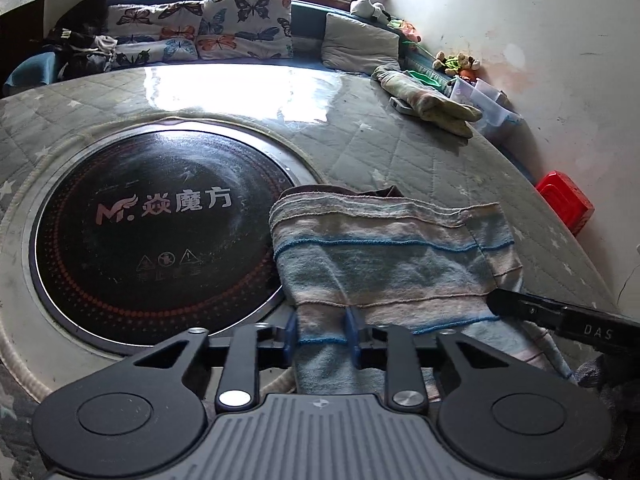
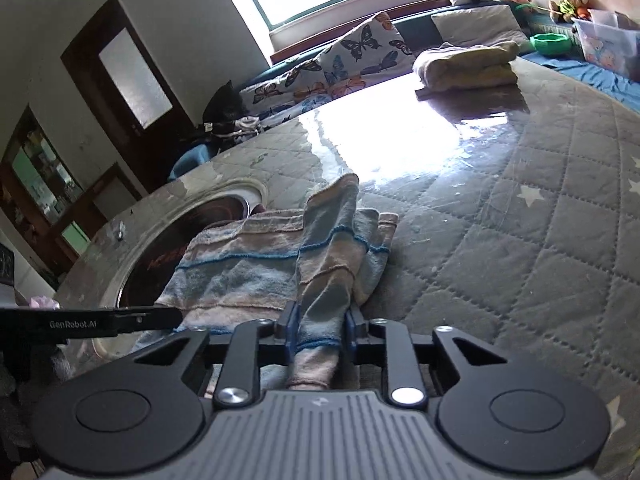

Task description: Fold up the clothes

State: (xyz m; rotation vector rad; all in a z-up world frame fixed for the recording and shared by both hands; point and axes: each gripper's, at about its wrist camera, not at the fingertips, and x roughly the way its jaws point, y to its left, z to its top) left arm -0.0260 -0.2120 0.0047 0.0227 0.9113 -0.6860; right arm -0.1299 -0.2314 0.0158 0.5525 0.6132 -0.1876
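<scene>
A striped blue, pink and cream cloth [image 1: 384,256] lies on the quilted round table [image 1: 420,152], partly over the black hob. My left gripper [image 1: 322,330] grips its near edge, and the fabric fills the narrow gap between the blue fingers. In the left wrist view my right gripper [image 1: 560,316] reaches in from the right at the cloth's right side. My right gripper [image 2: 320,326] is shut on a bunched fold of the cloth [image 2: 248,264], which rises in a ridge ahead of it. In the right wrist view the left gripper [image 2: 120,320] shows at the left edge.
A black round hob [image 1: 160,232] is set into the table's middle. A folded pale garment [image 1: 432,104] and a phone [image 1: 400,106] lie at the far right. Butterfly cushions [image 1: 240,24], a grey cushion, plastic boxes [image 1: 488,104] and a red box [image 1: 564,200] line the bench and wall.
</scene>
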